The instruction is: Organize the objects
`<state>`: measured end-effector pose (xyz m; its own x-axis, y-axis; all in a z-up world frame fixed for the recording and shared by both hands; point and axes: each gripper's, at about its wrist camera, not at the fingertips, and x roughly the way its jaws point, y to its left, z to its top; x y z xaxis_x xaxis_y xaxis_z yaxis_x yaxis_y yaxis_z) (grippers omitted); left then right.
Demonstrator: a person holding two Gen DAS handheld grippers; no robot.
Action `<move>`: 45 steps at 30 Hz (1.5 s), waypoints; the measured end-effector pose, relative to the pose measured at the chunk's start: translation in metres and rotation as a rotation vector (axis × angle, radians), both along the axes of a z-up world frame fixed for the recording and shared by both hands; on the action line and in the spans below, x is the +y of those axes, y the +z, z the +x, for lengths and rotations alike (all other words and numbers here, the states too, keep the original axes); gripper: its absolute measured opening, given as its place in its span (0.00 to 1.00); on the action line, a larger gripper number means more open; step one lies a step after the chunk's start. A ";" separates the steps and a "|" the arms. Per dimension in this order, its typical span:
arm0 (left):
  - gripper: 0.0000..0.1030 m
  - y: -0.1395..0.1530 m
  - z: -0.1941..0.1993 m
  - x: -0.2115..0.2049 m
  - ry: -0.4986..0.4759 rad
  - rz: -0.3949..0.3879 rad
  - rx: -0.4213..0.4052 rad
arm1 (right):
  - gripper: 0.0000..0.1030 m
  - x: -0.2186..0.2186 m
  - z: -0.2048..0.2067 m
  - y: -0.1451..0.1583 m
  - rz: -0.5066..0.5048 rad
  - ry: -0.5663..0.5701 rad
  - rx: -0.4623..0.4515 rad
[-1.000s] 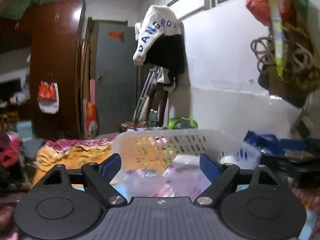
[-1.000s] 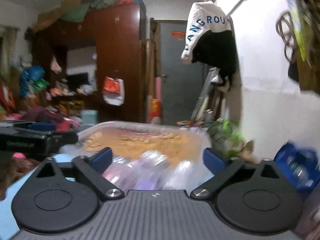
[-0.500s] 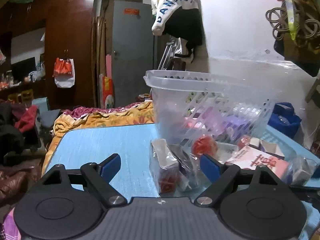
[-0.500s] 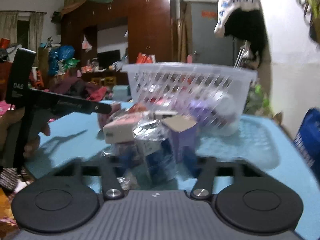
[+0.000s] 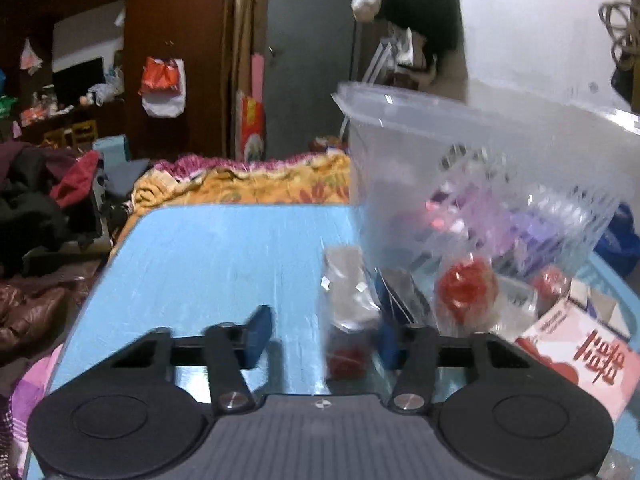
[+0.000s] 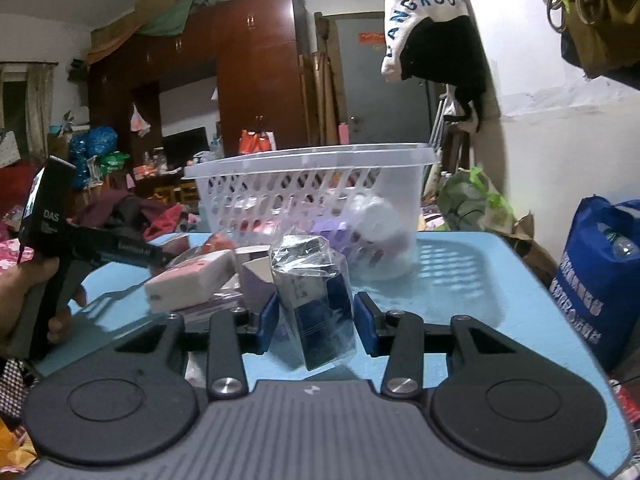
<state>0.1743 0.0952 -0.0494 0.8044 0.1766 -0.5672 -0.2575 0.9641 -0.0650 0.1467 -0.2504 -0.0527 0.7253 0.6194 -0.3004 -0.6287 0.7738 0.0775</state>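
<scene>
While the clear plastic basket (image 6: 308,196) stands upright on the blue table (image 6: 460,276), wrapped packets lie in a heap in front of it. The right gripper (image 6: 314,322) has just narrowed its jaws around a cellophane-wrapped dark blue box (image 6: 316,300) that stands with its long axis nearly upright, leaning a little; both pads sit against the wrap. The left gripper (image 5: 320,338) has just been closing too, with a clear packet with red contents (image 5: 348,320) standing upright between its pads; the picture is too blurred to show whether they press on it. A pink box (image 5: 580,356) lies flat to its right.
</scene>
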 end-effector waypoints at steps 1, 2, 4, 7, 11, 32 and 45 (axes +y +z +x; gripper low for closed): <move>0.28 0.000 0.001 -0.001 -0.008 -0.001 0.004 | 0.44 0.000 0.001 0.000 -0.007 -0.007 -0.004; 0.27 0.001 -0.001 -0.002 -0.008 0.002 -0.004 | 0.44 -0.001 0.001 -0.001 -0.008 -0.014 -0.005; 0.27 0.003 -0.006 -0.001 -0.010 0.015 -0.039 | 0.44 -0.003 0.005 -0.003 -0.002 -0.023 0.006; 0.27 0.009 -0.023 -0.002 -0.038 0.021 -0.145 | 0.44 -0.006 0.008 -0.004 -0.005 -0.033 0.013; 0.27 0.014 -0.045 -0.006 -0.061 0.033 -0.282 | 0.44 -0.007 0.010 -0.004 -0.004 -0.038 0.010; 0.27 0.138 0.002 -0.060 -0.184 0.102 -0.444 | 0.44 0.028 0.053 0.118 0.062 0.006 -0.210; 0.73 0.110 0.033 -0.046 -0.203 -0.063 -0.320 | 1.00 0.045 0.088 0.108 0.006 -0.022 -0.142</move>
<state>0.2074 0.0487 0.0608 0.9576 -0.0323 -0.2862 -0.0183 0.9849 -0.1723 0.2350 -0.2053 0.0548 0.7735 0.6046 -0.1900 -0.6168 0.7871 -0.0063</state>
